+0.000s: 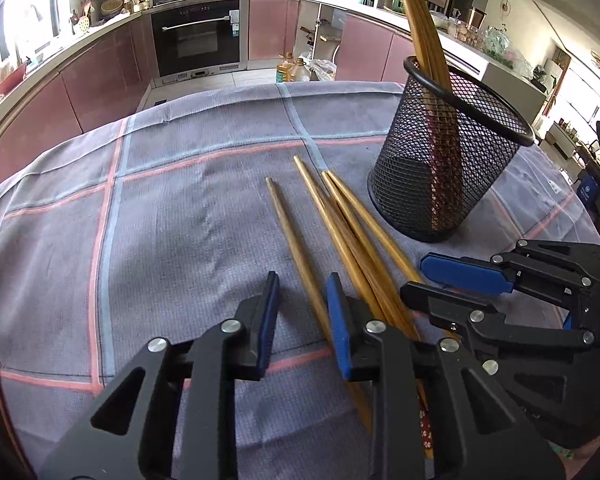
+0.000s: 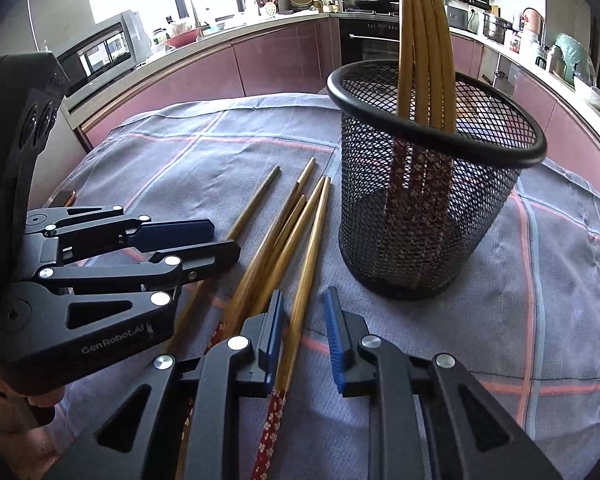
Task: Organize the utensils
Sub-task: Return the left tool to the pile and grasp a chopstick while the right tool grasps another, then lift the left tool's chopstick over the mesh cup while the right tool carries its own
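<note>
Several wooden chopsticks [image 1: 340, 232] with red patterned handles lie on the checked cloth, also in the right wrist view [image 2: 276, 240]. A black mesh holder [image 1: 444, 160] stands upright to their right with several chopsticks [image 1: 420, 32] in it; it also shows in the right wrist view [image 2: 432, 200]. My left gripper [image 1: 302, 304] is open, low over the cloth, one loose chopstick [image 1: 296, 248] between its jaws. My right gripper [image 2: 304, 320] is open, one chopstick [image 2: 304, 296] lying between its jaws, untouched. Each gripper shows in the other's view: right [image 1: 424, 276], left [image 2: 220, 240].
The table is covered by a grey cloth [image 1: 160, 220] with pink and blue lines. Kitchen cabinets, an oven [image 1: 198, 36] and oil bottles [image 1: 290, 68] stand beyond the far edge. A microwave [image 2: 100, 50] sits at the left counter.
</note>
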Motion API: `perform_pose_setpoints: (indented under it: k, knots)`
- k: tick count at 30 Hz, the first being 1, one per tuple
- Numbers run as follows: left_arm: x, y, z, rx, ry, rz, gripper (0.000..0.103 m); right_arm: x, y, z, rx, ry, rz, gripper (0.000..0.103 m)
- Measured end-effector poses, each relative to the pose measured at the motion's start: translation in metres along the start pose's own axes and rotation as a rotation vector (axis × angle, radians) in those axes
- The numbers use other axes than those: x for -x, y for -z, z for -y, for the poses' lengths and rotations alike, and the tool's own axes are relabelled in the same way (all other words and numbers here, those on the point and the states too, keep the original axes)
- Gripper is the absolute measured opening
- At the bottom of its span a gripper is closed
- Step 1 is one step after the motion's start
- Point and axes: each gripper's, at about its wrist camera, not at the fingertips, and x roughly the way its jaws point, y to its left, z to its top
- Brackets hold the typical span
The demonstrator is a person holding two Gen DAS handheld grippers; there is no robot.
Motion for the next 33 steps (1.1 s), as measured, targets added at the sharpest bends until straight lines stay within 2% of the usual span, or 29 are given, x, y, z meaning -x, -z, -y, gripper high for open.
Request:
perform_pose_setpoints:
  k: [2,9,19,26,33]
  knots:
    - [-0.001,-0.001,-0.002,0.017,0.009,0.003,0.012,0.0,0.0,0.004,-0.029,-0.02,0.0,0.008]
    - [0.005,0.005,-0.005,0.081,0.026,0.032,0.008,0.005,0.003,0.016,-0.104,-0.079,0.018,0.006]
    - [0.034,0.013,-0.007,0.091,0.085,0.078,0.007,0.031,0.008,0.013,-0.088,-0.173,0.064,0.006]
    - [0.066,0.013,-0.004,0.082,0.165,0.128,0.007,0.063,0.009,0.01,-0.053,-0.217,0.141,0.006]
    - [0.109,0.006,-0.004,0.055,0.244,0.205,0.007,0.098,0.006,0.025,-0.065,-0.244,0.235,0.006]
